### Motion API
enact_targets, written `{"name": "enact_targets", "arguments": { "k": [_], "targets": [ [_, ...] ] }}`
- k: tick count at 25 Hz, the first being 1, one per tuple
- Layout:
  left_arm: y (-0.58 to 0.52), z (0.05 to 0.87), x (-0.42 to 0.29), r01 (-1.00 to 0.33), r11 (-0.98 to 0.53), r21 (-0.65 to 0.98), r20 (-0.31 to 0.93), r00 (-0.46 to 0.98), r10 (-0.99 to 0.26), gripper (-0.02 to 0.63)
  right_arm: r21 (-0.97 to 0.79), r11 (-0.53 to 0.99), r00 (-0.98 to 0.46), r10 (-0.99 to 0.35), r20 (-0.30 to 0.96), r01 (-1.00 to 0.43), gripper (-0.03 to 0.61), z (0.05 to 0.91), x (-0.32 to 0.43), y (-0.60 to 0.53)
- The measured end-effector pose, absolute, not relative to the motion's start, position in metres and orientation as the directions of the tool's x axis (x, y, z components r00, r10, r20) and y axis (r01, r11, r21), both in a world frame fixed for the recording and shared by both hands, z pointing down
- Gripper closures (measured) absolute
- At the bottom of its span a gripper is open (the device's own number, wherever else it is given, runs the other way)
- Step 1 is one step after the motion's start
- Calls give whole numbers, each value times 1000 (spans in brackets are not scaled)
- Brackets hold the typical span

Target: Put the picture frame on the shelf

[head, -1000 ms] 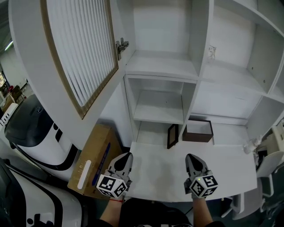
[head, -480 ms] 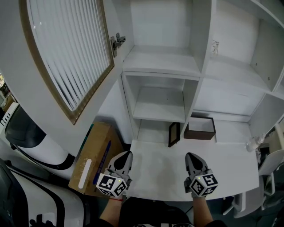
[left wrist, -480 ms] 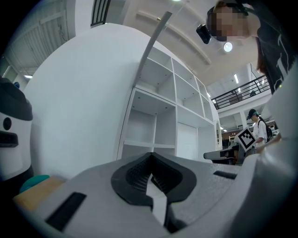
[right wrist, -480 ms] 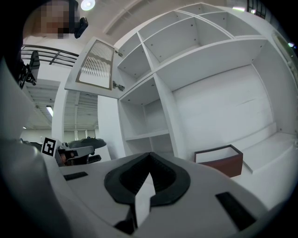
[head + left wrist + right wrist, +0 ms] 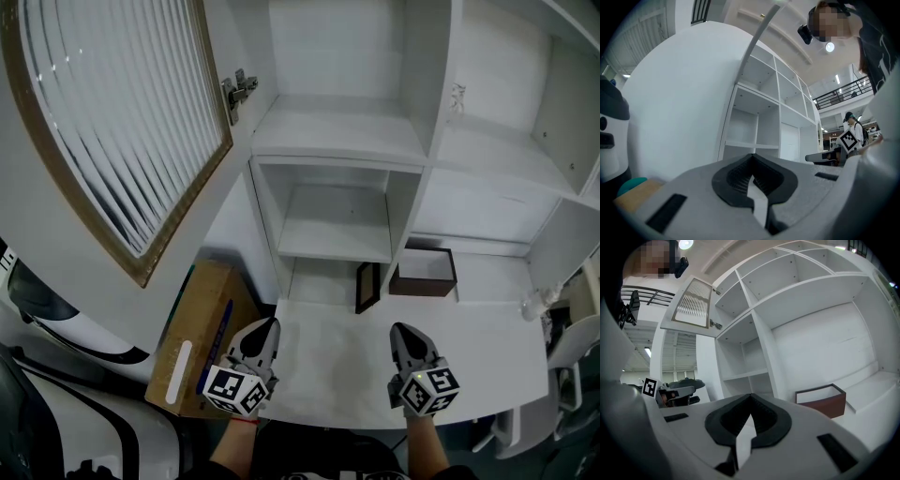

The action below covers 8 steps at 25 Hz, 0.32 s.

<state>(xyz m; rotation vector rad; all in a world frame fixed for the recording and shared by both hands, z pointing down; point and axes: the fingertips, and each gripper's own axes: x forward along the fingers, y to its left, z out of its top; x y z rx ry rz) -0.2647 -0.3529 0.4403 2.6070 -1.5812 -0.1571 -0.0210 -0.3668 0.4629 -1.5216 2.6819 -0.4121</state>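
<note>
grippers: two were in view, the left gripper and the right gripper
picture frame: one was seen
brown open box: one was seen
cardboard box: one was seen
louvred door: one was seen
shelf unit: one was seen

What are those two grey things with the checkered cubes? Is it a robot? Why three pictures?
No robot: a person holds grey tongs in each hand, the left tongs and the right tongs. Both are shut and empty. One picture comes from a camera on the person's head, looking down; the other two from small cameras riding on the tongs. On the white desk a dark picture frame stands upright beside a brown box, below the white shelves.
</note>
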Motion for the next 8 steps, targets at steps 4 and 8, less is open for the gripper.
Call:
{"name": "enact_targets", "arguments": {
  "k": [4,8],
  "targets": [
    [-360,443,-264,-875,-467,129,-33,466,-884,611,-256,481,-520,-847,113,-839,574,468,-23,-372],
    [-368,446,-263,-872,-474,128,-23,475,-880,611,-262,474,-516,-848,122,-841,574,474,-24,-380]
  ]
}}
